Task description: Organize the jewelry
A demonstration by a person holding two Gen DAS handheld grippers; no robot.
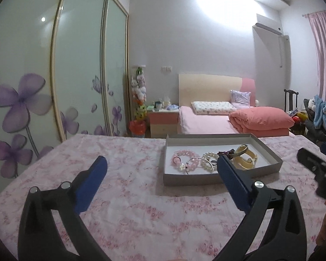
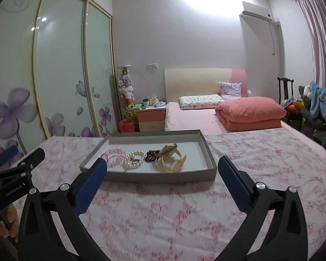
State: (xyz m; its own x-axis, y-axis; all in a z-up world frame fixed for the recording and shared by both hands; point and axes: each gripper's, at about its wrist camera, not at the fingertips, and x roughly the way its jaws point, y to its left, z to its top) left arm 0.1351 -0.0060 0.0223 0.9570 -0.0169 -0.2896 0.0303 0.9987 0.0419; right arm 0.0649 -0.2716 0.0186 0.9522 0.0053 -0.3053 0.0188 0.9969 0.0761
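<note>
A shallow grey box [image 1: 210, 177] [image 2: 150, 176] sits on the pink floral cloth. Inside lie a pink bead bracelet [image 1: 180, 154] [image 2: 116, 153], a pearl bracelet [image 1: 208, 155] [image 2: 137, 154], a silver bangle [image 1: 195, 163], a dark red beaded piece [image 1: 226, 152] [image 2: 151, 155] and cream bangles [image 1: 247, 159] [image 2: 173, 159]. My left gripper [image 1: 162, 163] is open and empty, in front and left of the box. My right gripper [image 2: 163, 163] is open and empty, just in front of the box.
The cloth-covered table [image 1: 130, 206] [image 2: 260, 163] extends around the box. Behind stand a bed with a folded orange quilt [image 2: 250, 111], a nightstand [image 2: 152, 117], a sliding wardrobe [image 1: 54, 76] on the left and a cluttered chair [image 2: 315, 108] on the right.
</note>
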